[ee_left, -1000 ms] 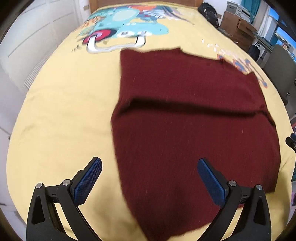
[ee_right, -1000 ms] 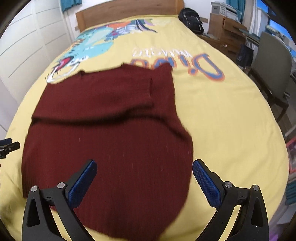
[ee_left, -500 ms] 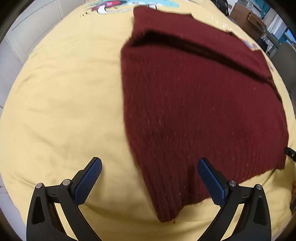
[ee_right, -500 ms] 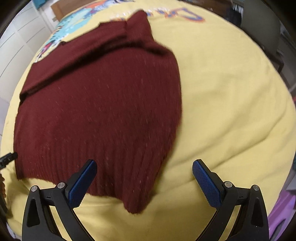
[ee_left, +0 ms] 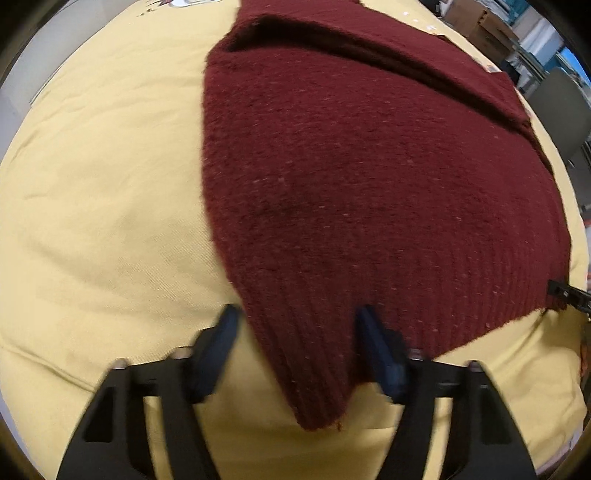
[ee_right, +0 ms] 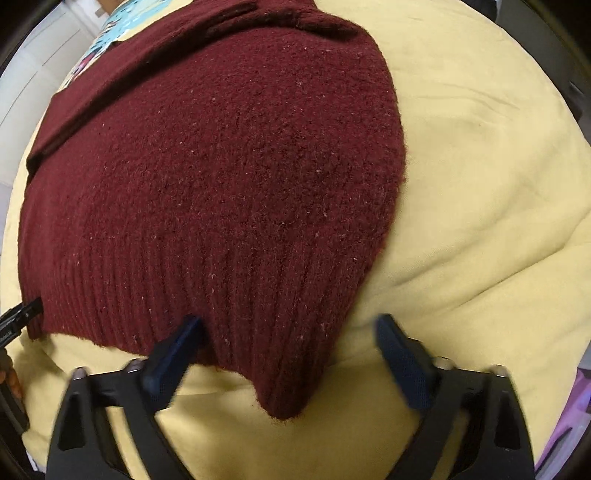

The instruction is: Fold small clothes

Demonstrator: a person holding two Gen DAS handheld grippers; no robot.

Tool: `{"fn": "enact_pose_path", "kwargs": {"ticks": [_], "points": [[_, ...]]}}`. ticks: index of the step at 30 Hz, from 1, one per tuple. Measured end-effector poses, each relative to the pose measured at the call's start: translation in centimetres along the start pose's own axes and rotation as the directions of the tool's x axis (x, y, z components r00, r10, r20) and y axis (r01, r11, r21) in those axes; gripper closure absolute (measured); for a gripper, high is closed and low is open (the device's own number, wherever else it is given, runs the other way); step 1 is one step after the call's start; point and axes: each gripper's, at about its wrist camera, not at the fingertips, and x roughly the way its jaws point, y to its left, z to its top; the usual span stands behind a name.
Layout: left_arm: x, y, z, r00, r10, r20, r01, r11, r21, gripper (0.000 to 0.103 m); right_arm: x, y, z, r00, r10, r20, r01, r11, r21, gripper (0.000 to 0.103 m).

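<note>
A dark red knitted sweater (ee_left: 369, 184) lies flat on the yellow bed cover (ee_left: 92, 221), its ribbed hem nearest me and a folded part across its far end. My left gripper (ee_left: 297, 343) points down at the hem's near left corner; its jaws are closing with that corner between them, the pads not pressing on it. In the right wrist view the sweater (ee_right: 221, 184) fills the middle. My right gripper (ee_right: 288, 350) straddles the hem's near right corner, jaws closing and still wide, the left fingertip (ee_right: 181, 339) over the ribbing.
The yellow cover (ee_right: 480, 184) spreads bare to the right of the sweater, with a cartoon print (ee_right: 107, 33) at the far end. A grey chair (ee_left: 565, 110) and cardboard boxes (ee_left: 476, 26) stand beside the bed. White cupboard doors (ee_right: 37, 55) line the left.
Both grippers have dropped toward the sweater's hem and tipped further down. Their jaws have narrowed, the left much more than the right, each now around a hem corner.
</note>
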Motion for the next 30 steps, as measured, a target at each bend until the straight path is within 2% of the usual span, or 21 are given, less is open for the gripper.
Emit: {"fn": "enact_pose_path", "kwargs": {"ticks": [1, 2, 3, 4, 6, 12, 15, 21, 24, 30], "points": [[-0.2, -0.3, 0.0, 0.999, -0.032, 0.0, 0.032, 0.999, 0.006, 0.078, -0.2, -0.2, 0.0, 1.0, 0.029, -0.001, -0.029, 1.0, 0.007, 0.034], [-0.3, -0.5, 0.1, 0.998, -0.056, -0.004, 0.056, 0.998, 0.007, 0.085, -0.4, -0.4, -0.1, 0.999, 0.046, 0.0, -0.046, 0.999, 0.011, 0.042], [-0.4, -0.7, 0.2, 0.997, -0.071, -0.007, 0.071, 0.997, 0.008, 0.092, -0.7, -0.6, -0.1, 0.997, 0.082, 0.004, -0.082, 0.996, 0.02, 0.06], [-0.6, -0.9, 0.3, 0.997, -0.075, -0.007, 0.075, 0.997, 0.014, 0.093, -0.9, -0.9, -0.2, 0.994, 0.106, 0.009, -0.106, 0.994, 0.029, 0.076], [-1.2, -1.2, 0.2, 0.997, -0.081, 0.005, 0.08, 0.996, 0.026, 0.094, -1.8, -1.3, -0.1, 0.991, 0.132, 0.027, -0.133, 0.99, 0.038, 0.089], [-5.0, 0.3, 0.7, 0.983, -0.162, 0.083, 0.163, 0.987, -0.004, 0.095, -5.7, -1.5, 1.5, 0.972, 0.209, 0.107, -0.211, 0.977, 0.008, 0.091], [-6.5, -0.2, 2.7, 0.975, -0.183, 0.122, 0.185, 0.983, -0.003, 0.095, -8.0, -1.3, 2.6, 0.962, 0.222, 0.158, -0.221, 0.975, -0.025, 0.091], [-9.8, -0.4, 7.7, 0.966, -0.15, 0.209, 0.152, 0.988, 0.002, 0.095, -12.3, -0.9, 7.6, 0.93, 0.243, 0.277, -0.232, 0.97, -0.072, 0.091], [-11.1, -0.8, 10.3, 0.954, -0.139, 0.265, 0.14, 0.99, 0.015, 0.095, -13.1, 1.4, 9.9, 0.915, 0.245, 0.321, -0.23, 0.97, -0.084, 0.092], [-13.6, 1.9, 15.4, 0.935, -0.106, 0.339, 0.104, 0.994, 0.025, 0.095, -15.9, 3.1, 15.7, 0.887, 0.214, 0.409, -0.189, 0.977, -0.1, 0.092]]}}
